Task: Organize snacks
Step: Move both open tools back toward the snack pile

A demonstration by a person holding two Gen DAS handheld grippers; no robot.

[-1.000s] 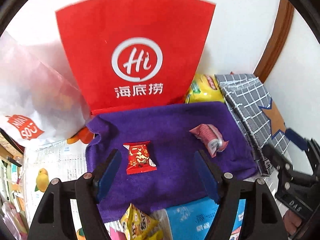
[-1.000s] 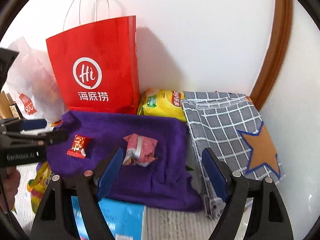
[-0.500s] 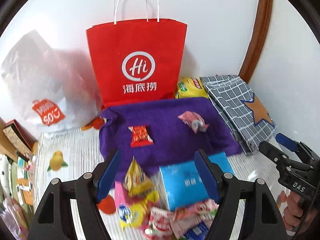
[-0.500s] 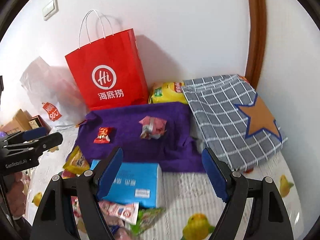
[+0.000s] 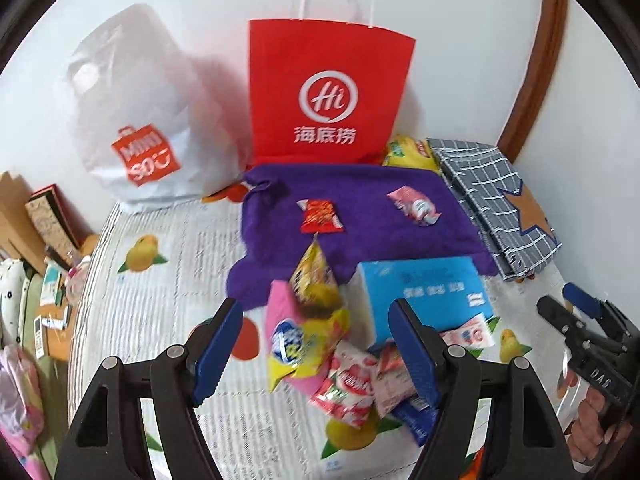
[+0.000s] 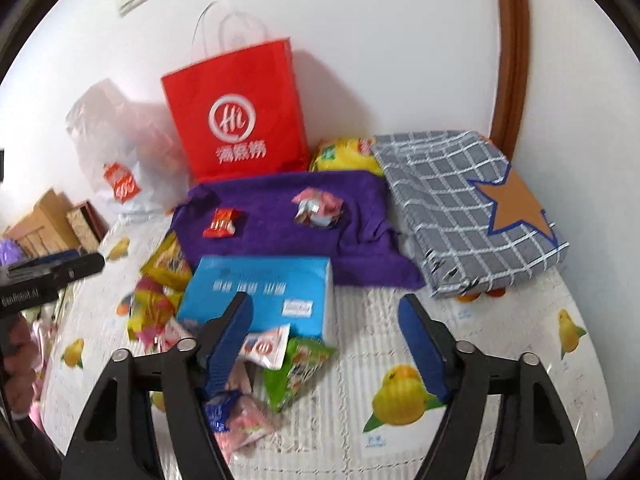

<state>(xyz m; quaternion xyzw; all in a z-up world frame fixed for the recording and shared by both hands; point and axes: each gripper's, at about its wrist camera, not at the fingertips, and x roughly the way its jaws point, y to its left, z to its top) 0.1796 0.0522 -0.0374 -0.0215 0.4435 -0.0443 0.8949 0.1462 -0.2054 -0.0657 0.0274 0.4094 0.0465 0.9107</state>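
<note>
Two snacks already on purple towel (image 5: 360, 216): red packet (image 5: 320, 216) left-centre of towel, pink packet (image 5: 414, 210) right-centre, well apart from each other. Rest of snacks heaped at towel's near edge, left of and in front of blue box (image 5: 424, 296), which overlaps the towel's near-right corner. Heap (image 5: 320, 344): tall yellow-pink bag leaning over the towel edge, red-white pouches and a dark blue packet nearer the camera. Key relation: heap sits dead ahead of left gripper (image 5: 312, 344), framed between its fingers in the wrist view, bag's long axis running away from the claw toward the towel. From right gripper (image 6: 324, 340), heap lies off to its left side, with only a white-red sachet (image 6: 264, 346) and green packet (image 6: 300, 368) just by its left finger; bare mat in the gap. Left hand judged better placed for next pick. Left gripper about half open, holding nothing, pads clear of the bags as far as visible. Right gripper jaws closing, nothing between them, nothing gripped. Red paper bag (image 5: 324, 92) upright behind towel, white plastic bag (image 5: 136, 120) behind-left of towel, checked cloth (image 5: 496, 204) right of towel, yellow chip bag (image 5: 408, 152) at towel's far-right corner. Bag crinkly and light; likely slips unless pinched across the short axis.
</note>
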